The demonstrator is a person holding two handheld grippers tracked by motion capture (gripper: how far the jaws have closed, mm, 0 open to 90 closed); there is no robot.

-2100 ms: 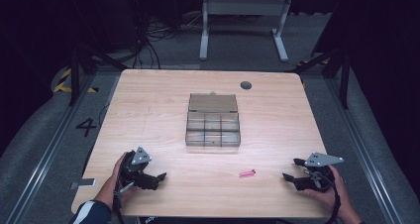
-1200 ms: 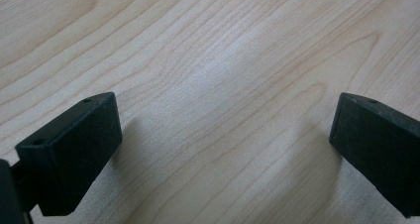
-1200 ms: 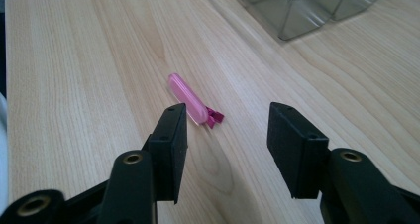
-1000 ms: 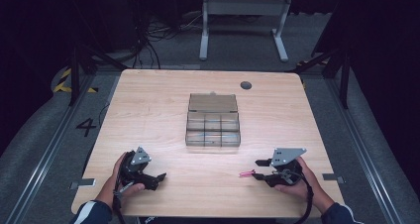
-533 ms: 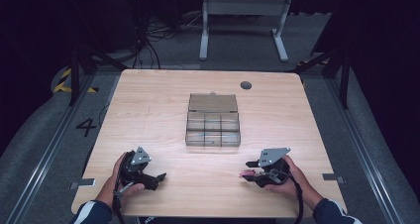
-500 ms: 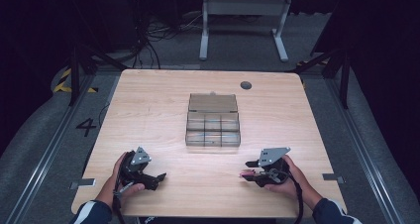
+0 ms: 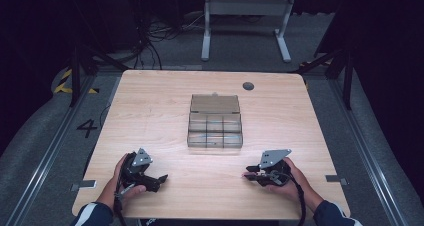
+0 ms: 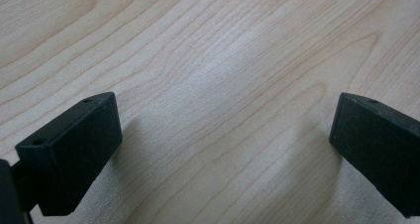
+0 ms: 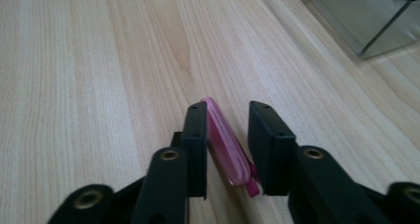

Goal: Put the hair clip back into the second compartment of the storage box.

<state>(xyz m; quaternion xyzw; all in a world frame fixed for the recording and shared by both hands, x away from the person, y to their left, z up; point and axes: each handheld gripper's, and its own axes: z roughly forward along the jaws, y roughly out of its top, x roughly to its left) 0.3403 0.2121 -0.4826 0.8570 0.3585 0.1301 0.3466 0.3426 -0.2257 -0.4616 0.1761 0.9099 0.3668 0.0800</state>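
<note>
Item 1, my left gripper (image 7: 161, 178): held low at the near left of the table (image 7: 165, 101), my left hand (image 7: 122, 178) wrapped round it from behind, forearm coming in from the near edge. Jaws point toward the table's middle-right. In the left gripper view the two black jaws stand wide apart over bare wood grain, nothing between them. Same place and pose as two seconds ago.

Item 2, my right gripper (image 7: 246, 175): at the near right, my right hand (image 7: 285, 178) behind it, jaws pointing left. Two seconds ago it sat farther right, near the table's corner; since then it has travelled left to the pink piece.

Item 3, pink clip (image 9: 225, 142): flat, slim, oblong. It lies on the wood between my right jaws, which are nearly closed about it; the left jaw touches its side, a narrow gap shows at the right jaw. Its long axis runs roughly along the jaws, rounded end pointing away from me, slightly tilted.

Item 4, clear compartment box (image 7: 215, 122): mid-table, lid open, well apart from both grippers.
</note>
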